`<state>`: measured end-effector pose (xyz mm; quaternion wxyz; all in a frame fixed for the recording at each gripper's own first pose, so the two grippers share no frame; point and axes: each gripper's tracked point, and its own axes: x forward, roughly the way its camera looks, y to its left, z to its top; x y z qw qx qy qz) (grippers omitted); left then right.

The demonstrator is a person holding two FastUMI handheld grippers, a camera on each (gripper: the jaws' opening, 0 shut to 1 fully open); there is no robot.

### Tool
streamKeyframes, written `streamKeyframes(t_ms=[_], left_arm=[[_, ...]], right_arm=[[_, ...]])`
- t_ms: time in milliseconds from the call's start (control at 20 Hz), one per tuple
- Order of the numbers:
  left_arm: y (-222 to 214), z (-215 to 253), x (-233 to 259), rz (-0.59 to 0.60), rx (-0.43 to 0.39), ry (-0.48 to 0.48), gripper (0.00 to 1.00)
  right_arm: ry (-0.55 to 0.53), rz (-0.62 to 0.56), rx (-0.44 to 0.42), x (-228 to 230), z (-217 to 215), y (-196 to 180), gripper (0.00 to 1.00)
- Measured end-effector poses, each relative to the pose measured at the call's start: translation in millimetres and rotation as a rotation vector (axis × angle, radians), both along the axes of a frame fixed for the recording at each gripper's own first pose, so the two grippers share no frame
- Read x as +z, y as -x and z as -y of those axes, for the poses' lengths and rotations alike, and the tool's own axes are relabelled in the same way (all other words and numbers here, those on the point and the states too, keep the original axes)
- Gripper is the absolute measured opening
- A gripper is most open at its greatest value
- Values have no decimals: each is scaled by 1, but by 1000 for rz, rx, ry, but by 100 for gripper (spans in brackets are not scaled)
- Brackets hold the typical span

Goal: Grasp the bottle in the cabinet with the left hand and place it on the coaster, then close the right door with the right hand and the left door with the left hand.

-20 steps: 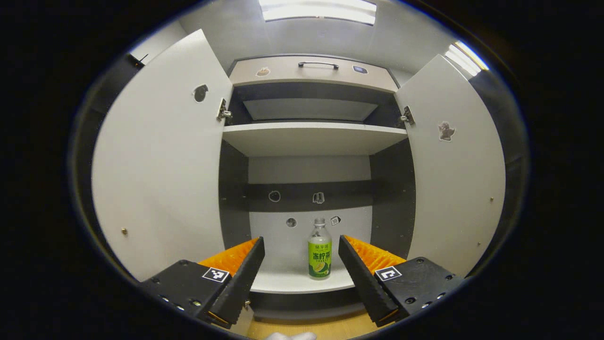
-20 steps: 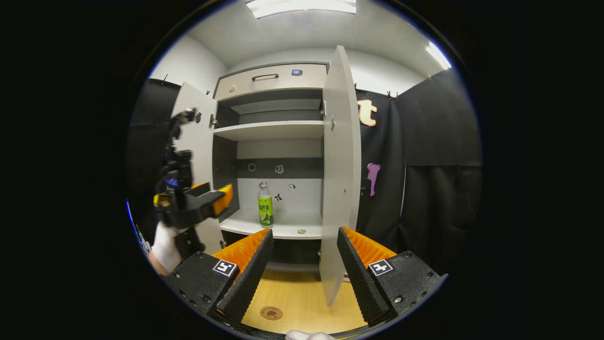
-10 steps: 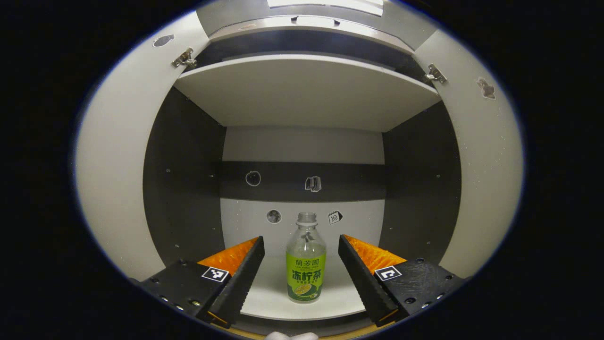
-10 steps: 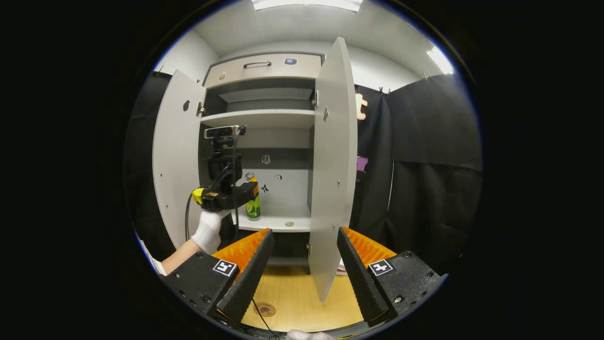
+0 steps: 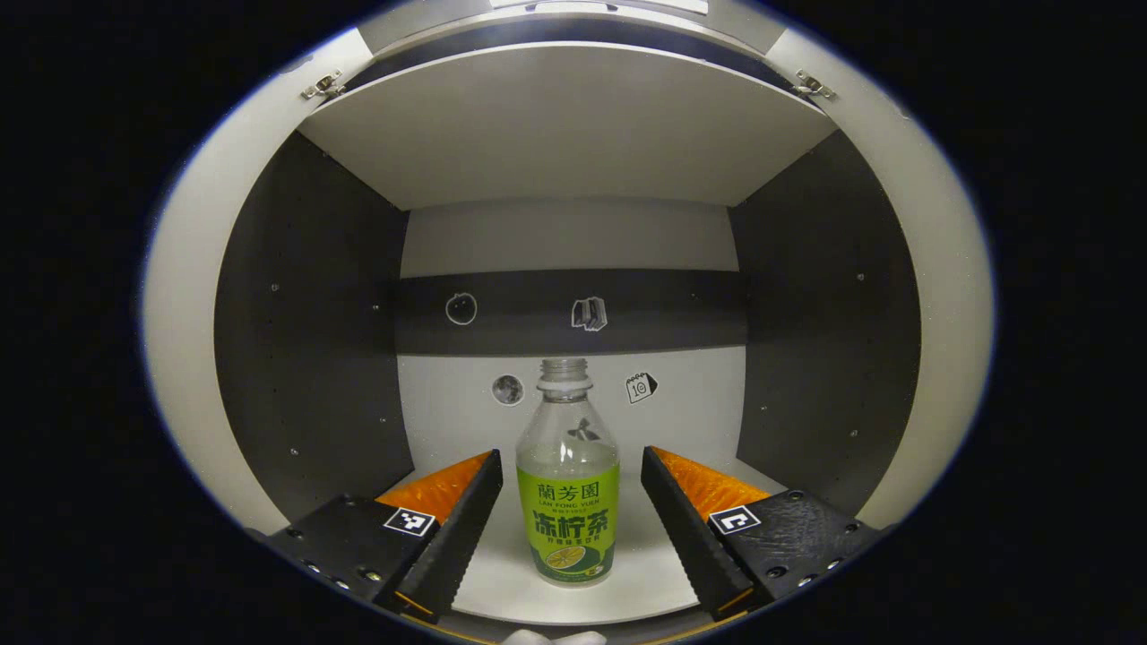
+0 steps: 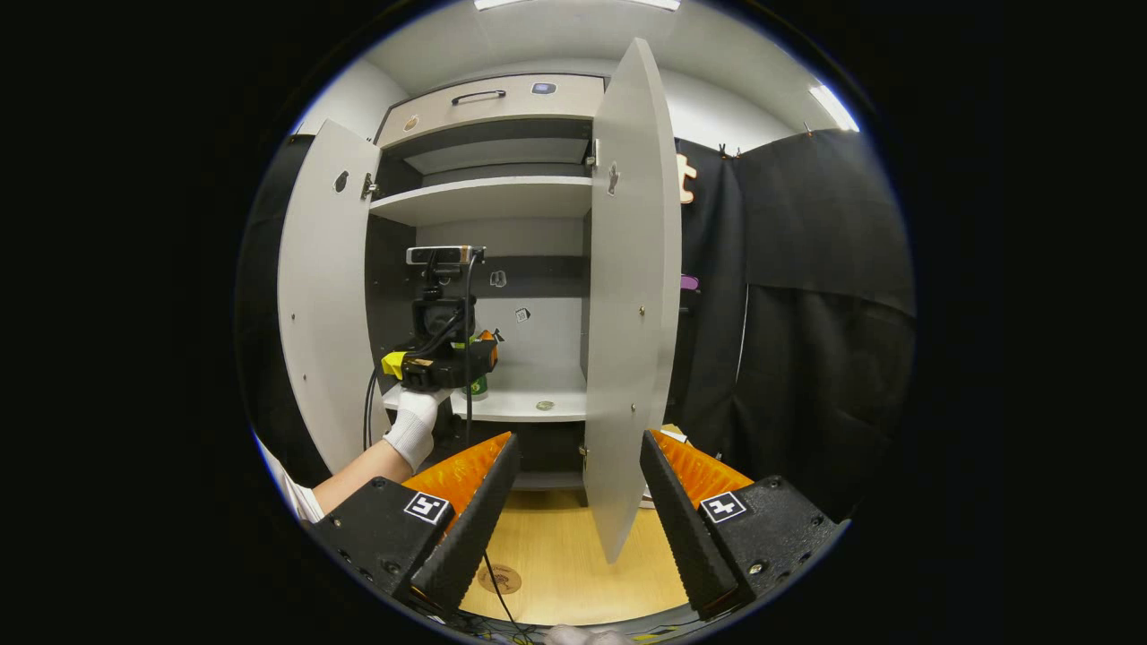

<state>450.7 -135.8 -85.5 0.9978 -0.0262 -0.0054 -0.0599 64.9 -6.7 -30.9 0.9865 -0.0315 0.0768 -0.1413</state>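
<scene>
Left claw (image 5: 566, 488) wide around upright bottle (image 5: 567, 502) on shelf (image 5: 645, 546), ungripped; right claw (image 6: 573, 479) wide, idle; coaster (image 6: 500, 579), both doors pending.

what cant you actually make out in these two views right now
- Right gripper view: most of the bottle, hidden behind the left gripper.
- Right gripper view: the coaster, partly covered by a finger and crossed by a cable.
- Right gripper view: the small round thing on the shelf, too small to identify.
</scene>
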Motion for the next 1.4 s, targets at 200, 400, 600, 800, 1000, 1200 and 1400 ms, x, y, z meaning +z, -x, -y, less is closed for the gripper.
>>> streamKeyframes(t_ms=[200,400,600,800,1000,1200,1400], left_arm=[[-14,3,-14,-41,-14,1,95],[-8,1,-10,-47,-28,4,75],[28,2,11,6,-92,-1,75],[78,-2,22,18,-152,7,75],[129,-4,22,5,-206,57,74],[176,-2,-4,-18,-234,71,75],[215,-3,-53,-4,-246,22,75]], right_arm=[[6,-9,-10,-5,3,4,84],[11,-11,-18,-6,4,11,84],[16,6,-17,-2,2,18,84],[13,5,-18,-7,1,26,84],[-1,1,-29,-16,5,37,84],[-2,-3,-52,-25,15,46,84],[-21,-30,-67,-40,24,55,84]])
